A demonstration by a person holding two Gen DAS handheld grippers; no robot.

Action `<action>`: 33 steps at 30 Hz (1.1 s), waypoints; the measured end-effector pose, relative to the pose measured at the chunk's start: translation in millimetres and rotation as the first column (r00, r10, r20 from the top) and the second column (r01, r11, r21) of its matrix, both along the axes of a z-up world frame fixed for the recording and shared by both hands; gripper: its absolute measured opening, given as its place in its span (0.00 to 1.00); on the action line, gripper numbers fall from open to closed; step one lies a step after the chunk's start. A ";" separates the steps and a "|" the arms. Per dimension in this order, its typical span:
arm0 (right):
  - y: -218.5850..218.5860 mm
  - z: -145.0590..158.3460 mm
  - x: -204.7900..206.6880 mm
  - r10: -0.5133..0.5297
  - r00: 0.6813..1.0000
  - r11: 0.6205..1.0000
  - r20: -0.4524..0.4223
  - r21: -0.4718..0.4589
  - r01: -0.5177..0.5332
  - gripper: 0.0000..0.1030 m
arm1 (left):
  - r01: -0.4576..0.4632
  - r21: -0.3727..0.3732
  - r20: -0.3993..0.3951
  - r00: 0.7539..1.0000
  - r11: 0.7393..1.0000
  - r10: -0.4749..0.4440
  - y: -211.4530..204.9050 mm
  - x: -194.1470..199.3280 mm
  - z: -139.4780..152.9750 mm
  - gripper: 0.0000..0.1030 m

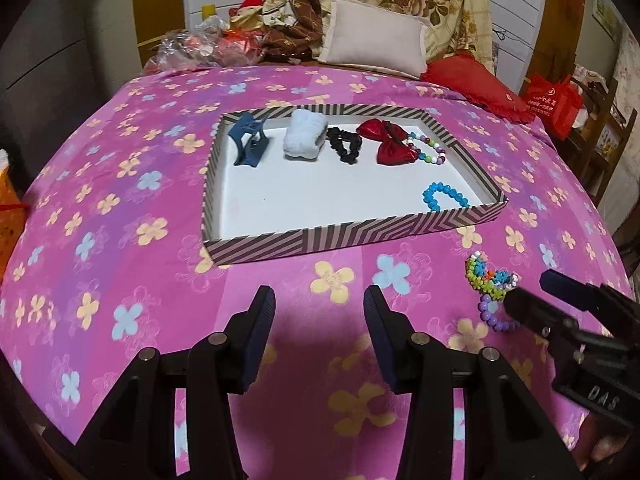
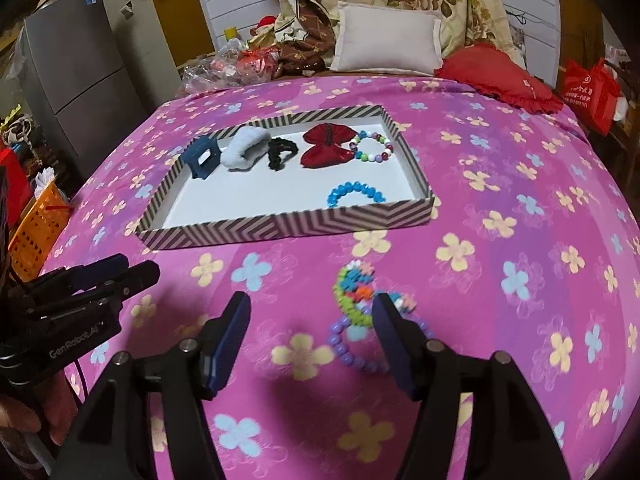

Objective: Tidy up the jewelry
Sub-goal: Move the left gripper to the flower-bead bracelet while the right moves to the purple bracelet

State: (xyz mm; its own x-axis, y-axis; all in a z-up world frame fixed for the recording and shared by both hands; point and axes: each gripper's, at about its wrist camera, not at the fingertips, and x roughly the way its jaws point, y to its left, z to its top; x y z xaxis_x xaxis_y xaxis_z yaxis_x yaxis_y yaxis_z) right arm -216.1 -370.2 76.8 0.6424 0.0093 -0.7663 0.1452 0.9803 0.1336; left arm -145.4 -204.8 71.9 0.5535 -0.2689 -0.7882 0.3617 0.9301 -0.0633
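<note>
Hovering right gripper (image 2: 312,320), jaws apart, empty, over purple bead bracelet (image 2: 352,350) and multicolour bracelet (image 2: 356,292) on bed, near side of striped tray (image 2: 280,226). Light, floppy, slippery beads; pinching across strand likely best. Left gripper (image 1: 320,312) apart, empty.

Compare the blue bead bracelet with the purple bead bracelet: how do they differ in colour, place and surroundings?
The blue bead bracelet lies inside the striped shallow box; the purple bead bracelet lies outside it on the pink flowered cloth. The blue one lies apart from other items; the purple one touches a multicoloured flower-bead bracelet. Both are rings of round beads lying flat.
</note>
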 end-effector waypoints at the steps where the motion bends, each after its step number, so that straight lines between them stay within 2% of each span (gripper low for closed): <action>1: 4.0 -0.4 -1.9 0.003 1.000 1.000 -0.001 -0.003 -0.003 0.66 | -0.005 0.003 0.004 1.000 1.000 0.005 1.5 -1.8 0.1 0.35; 13: 27.4 -2.6 -13.8 0.014 1.000 0.999 -0.008 -0.042 -0.014 0.67 | -0.037 -0.003 -0.023 0.999 0.999 0.037 10.2 -12.6 -4.6 0.35; 33: 12.6 -4.8 -21.5 -0.015 1.000 0.999 -0.017 -0.042 0.014 0.69 | -0.019 0.008 -0.016 1.000 1.000 0.019 -8.0 -20.9 -7.7 0.35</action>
State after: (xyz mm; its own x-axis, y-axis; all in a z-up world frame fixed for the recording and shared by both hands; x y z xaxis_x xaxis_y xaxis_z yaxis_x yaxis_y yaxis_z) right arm -237.6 -357.6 72.0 0.6285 -0.0319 -0.7772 0.1613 0.9828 0.0901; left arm -166.3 -212.7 64.3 0.5460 -0.2523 -0.7989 0.3427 0.9374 -0.0618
